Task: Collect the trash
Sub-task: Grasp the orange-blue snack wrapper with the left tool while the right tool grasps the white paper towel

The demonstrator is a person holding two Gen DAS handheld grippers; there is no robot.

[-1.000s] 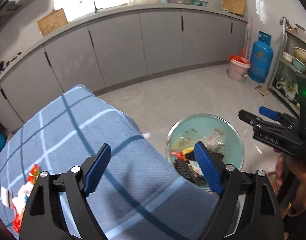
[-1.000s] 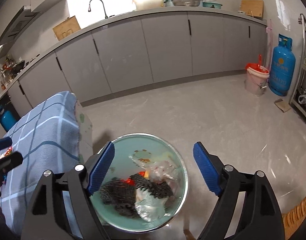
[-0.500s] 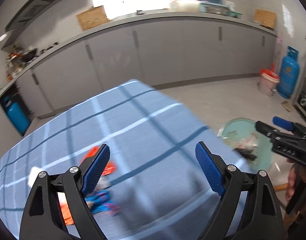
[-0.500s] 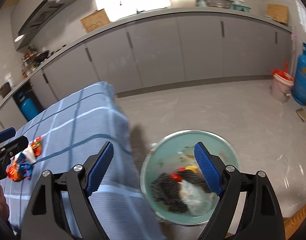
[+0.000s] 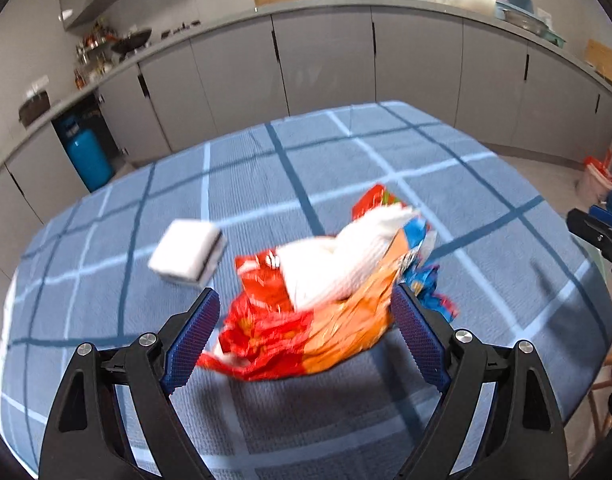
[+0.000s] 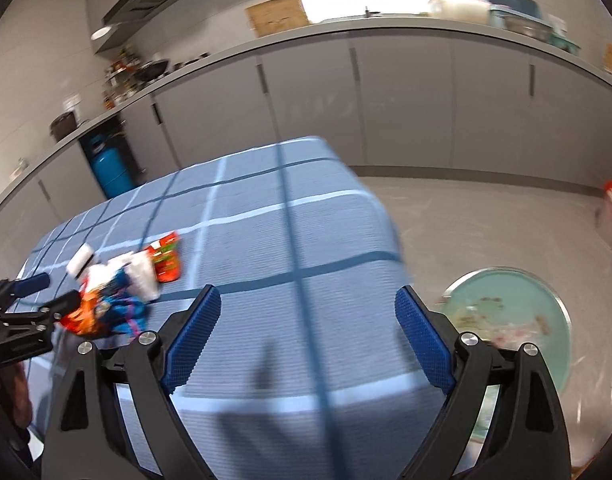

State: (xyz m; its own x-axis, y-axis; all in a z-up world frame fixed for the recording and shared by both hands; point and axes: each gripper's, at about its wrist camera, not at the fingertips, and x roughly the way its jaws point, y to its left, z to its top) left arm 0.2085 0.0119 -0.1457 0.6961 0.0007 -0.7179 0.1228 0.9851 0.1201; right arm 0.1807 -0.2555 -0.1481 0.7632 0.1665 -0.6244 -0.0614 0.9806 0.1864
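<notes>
Left hand-held gripper (image 5: pixel 304 332): jaws wide, straddling wrapper pile (image 5: pixel 325 292) mid-counter (image 5: pixel 485 184), unclamped. Right hand-held gripper (image 6: pixel 307 336): wide, empty, over counter's right edge.

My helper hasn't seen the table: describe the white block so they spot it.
On the blue checked tablecloth, look left of the wrapper pile. The white block lies alone there, boxy and plain with a dark edge, unlike the crumpled colourful wrappers.

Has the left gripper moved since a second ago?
Yes. The left gripper swung left, from over the bin to the wrappers on the table; its jaws are open around them.
</notes>
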